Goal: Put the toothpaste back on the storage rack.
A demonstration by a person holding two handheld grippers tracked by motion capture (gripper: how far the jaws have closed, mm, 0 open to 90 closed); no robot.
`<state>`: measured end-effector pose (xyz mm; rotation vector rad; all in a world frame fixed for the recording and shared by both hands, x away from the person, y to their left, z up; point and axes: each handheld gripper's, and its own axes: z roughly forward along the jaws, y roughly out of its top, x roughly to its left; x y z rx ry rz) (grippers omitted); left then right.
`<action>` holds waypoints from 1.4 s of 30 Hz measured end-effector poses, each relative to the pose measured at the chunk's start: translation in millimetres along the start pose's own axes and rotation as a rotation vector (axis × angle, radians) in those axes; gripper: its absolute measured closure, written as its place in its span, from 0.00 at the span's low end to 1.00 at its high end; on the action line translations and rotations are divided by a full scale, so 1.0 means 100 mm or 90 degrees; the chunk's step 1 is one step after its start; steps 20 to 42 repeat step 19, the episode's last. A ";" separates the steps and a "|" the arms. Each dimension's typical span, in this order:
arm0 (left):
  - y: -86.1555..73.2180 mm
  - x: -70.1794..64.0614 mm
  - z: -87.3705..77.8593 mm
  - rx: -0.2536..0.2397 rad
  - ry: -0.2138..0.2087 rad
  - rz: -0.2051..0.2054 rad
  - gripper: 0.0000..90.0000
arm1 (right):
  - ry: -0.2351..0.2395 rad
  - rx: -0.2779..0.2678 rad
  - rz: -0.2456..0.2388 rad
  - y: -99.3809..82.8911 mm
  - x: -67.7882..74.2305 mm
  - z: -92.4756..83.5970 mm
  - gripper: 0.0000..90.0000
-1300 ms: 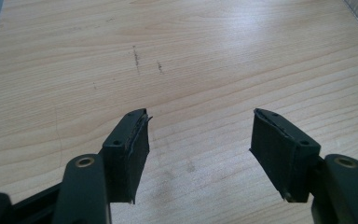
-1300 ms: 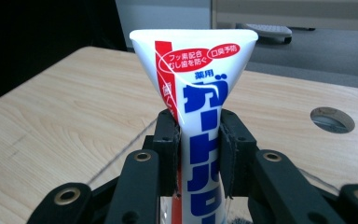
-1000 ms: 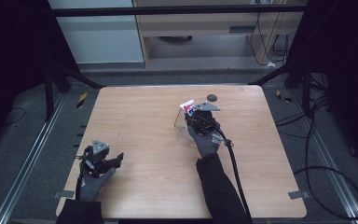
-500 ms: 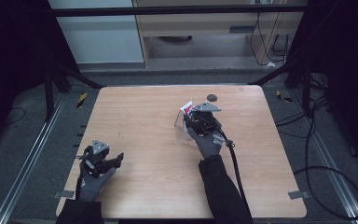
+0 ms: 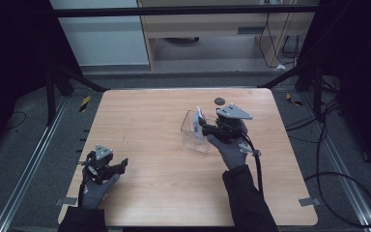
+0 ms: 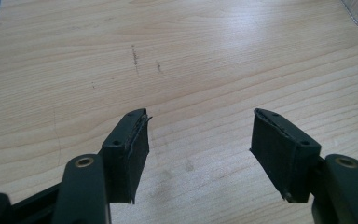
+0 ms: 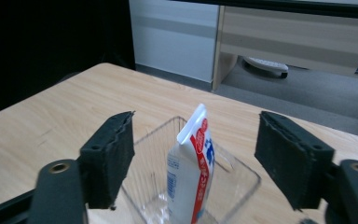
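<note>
Right gripper view: tube (image 7: pixel 189 172) stood upright in cup (image 7: pixel 233 179), crimp up; right gripper (image 7: pixel 193 158) just opened wide, empty.

The high view looks down on the table (image 5: pixel 164 145); both gripper views sit low, sharing perhaps its tabletop.

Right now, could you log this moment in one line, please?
right claw: just opened, empty | tube: upright in clear cup | left claw: open

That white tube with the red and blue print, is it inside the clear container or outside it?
Inside. The tube stands upright in the clear square container, its crimped end above the rim; the right gripper, jaws just opened, holds nothing.
</note>
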<state>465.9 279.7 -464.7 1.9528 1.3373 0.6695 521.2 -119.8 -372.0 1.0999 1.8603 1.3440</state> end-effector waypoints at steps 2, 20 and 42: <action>0.00 0.00 -0.01 0.000 0.000 0.001 0.40 | 0.005 0.007 0.002 -0.04 -0.05 -0.13 0.26; -0.02 0.01 0.00 0.001 0.000 0.001 0.38 | -0.020 0.029 0.028 -0.75 -0.46 -0.79 0.23; -0.02 0.01 0.00 0.001 0.000 0.001 0.38 | -0.020 0.029 0.028 -0.75 -0.46 -0.79 0.23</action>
